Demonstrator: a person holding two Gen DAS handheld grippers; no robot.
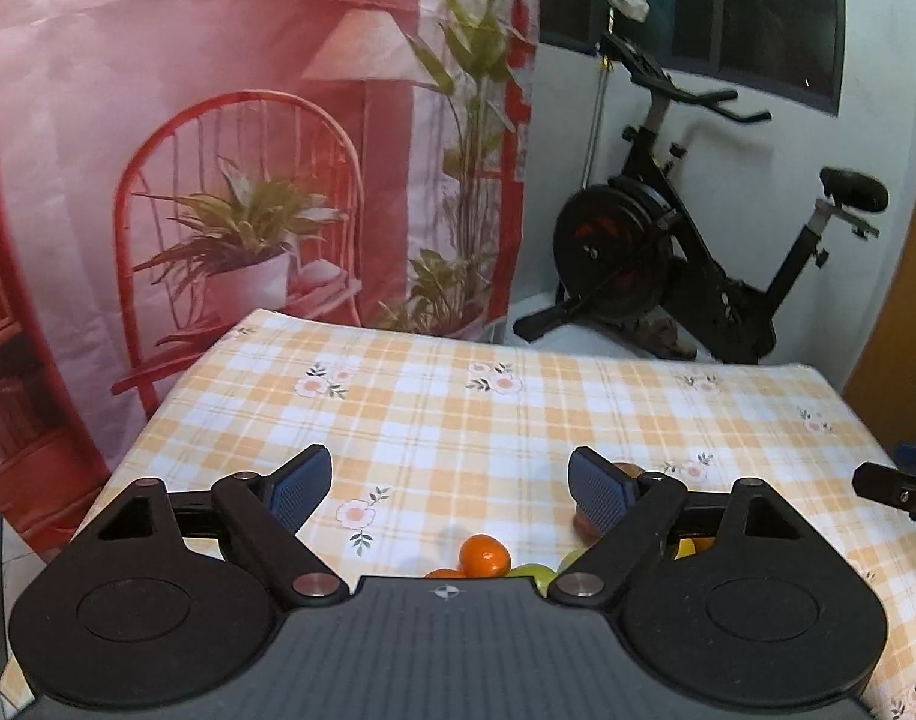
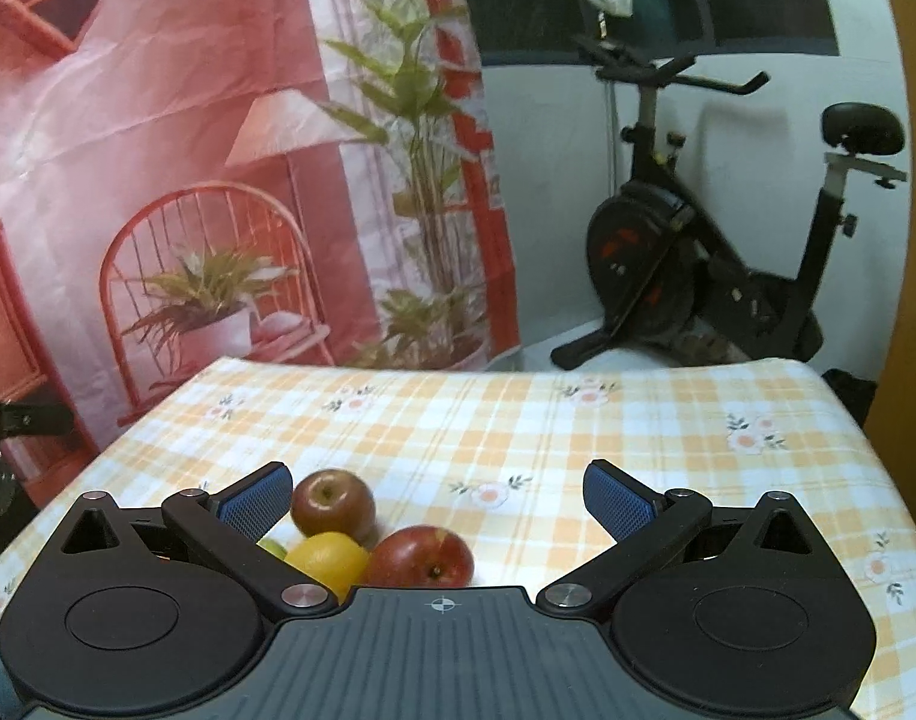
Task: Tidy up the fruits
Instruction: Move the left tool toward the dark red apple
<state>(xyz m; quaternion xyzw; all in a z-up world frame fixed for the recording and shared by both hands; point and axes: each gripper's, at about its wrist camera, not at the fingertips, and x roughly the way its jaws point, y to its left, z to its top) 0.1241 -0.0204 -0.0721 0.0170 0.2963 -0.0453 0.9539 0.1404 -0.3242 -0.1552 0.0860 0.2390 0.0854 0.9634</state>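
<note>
Your left tool (image 1: pixel 450 487) stands wide with nothing between its pads, above an orange (image 1: pixel 485 555) on the checked bench (image 1: pixel 518 420). Your right tool (image 2: pixel 437 502) gapes wide too, empty, over a lemon (image 2: pixel 333 561) and two red apples (image 2: pixel 423 558). An exercise bike (image 2: pixel 698 276) stands beyond.

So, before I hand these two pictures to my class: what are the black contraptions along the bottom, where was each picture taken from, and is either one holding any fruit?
Each black contraption is a hand-held gripper; a person carries one in each hand, and a camera on it looks forward along its two fingers. One picture comes from the left gripper, the other from the right gripper. Both sets of jaws stand open and hold nothing. On the checked tablecloth lies a cluster of fruit: a dark red apple, a second red apple, a lemon, and, in the left view, an orange beside something green.
</note>
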